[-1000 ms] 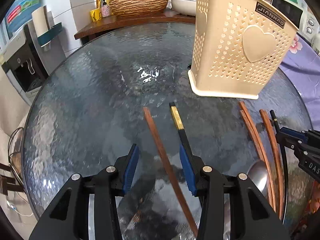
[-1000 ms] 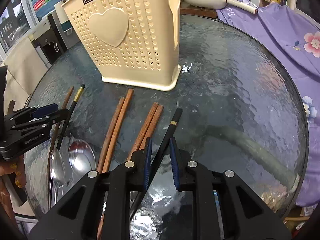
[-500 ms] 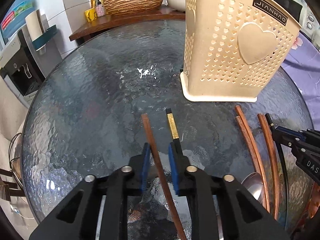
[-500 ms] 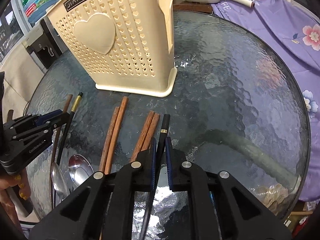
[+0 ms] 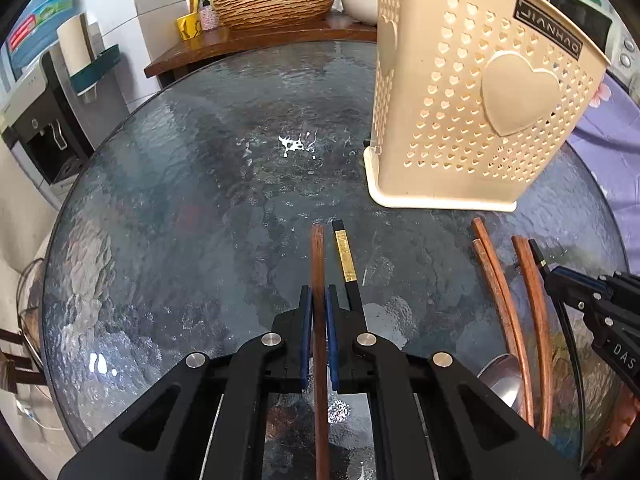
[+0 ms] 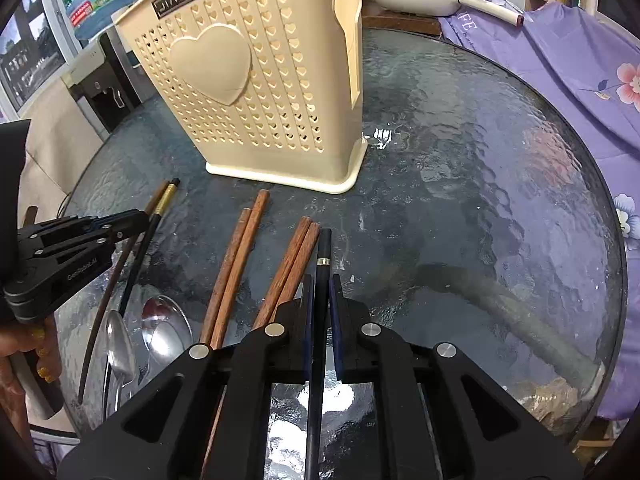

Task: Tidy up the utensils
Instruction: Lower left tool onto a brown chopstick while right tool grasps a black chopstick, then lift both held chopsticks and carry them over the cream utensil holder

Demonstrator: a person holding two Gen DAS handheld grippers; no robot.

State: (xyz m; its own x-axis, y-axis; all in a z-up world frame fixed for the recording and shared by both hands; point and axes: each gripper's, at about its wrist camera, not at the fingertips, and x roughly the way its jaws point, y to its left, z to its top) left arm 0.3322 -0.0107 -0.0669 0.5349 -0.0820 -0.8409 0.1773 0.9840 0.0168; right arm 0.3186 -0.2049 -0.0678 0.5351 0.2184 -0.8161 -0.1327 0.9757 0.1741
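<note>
Each gripper pinches one chopstick on the round textured glass table (image 5: 168,208).

The cream perforated plastic utensil holder (image 5: 472,120), labelled "JIANHAO", stands at the far side. The left gripper (image 5: 318,304), level and pointing forward, is closed on a brown wooden chopstick (image 5: 317,256) beside a black gold-banded chopstick (image 5: 345,254). The right gripper (image 6: 320,294) clamps a slim black chopstick (image 6: 323,252); the brown wooden pairs (image 6: 240,264) and steel spoons (image 6: 160,328) lie to its left.

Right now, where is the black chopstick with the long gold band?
In the left wrist view, the black chopstick lies on the glass table, just right of the brown chopstick clamped by the left gripper.
</note>
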